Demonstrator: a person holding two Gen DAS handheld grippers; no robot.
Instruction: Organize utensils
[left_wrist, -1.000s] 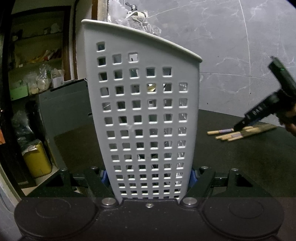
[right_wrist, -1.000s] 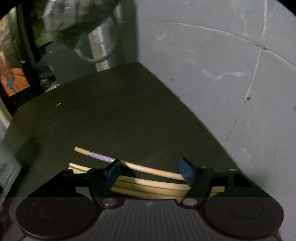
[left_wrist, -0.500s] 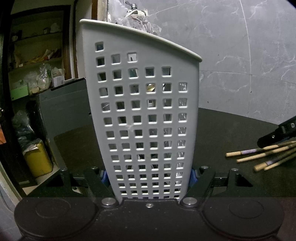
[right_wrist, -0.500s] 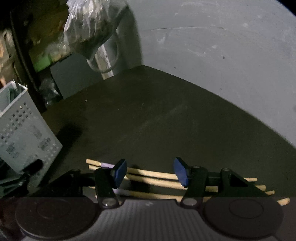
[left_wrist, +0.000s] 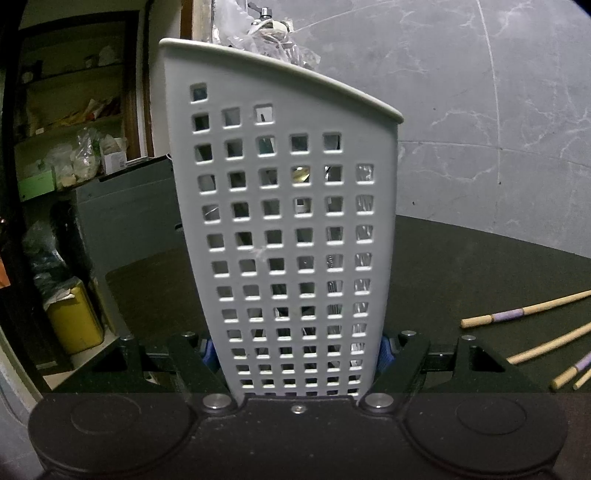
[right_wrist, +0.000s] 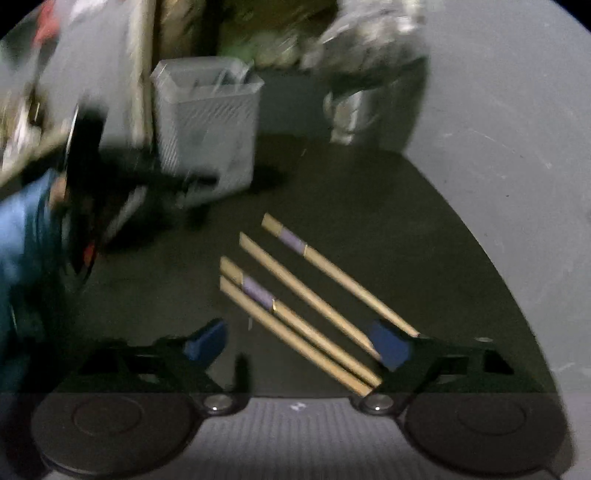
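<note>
Four chopsticks (right_wrist: 306, 310) run partly under right hand-held gripper (right_wrist: 297, 343)

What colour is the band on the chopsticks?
Purple, on two of the four wooden chopsticks; the right wrist view shows it best.

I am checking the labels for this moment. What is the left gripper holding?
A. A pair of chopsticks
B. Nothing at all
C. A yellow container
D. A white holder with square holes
D: the left gripper is shut on the base of the white holder, while the chopsticks lie loose on the table.
</note>
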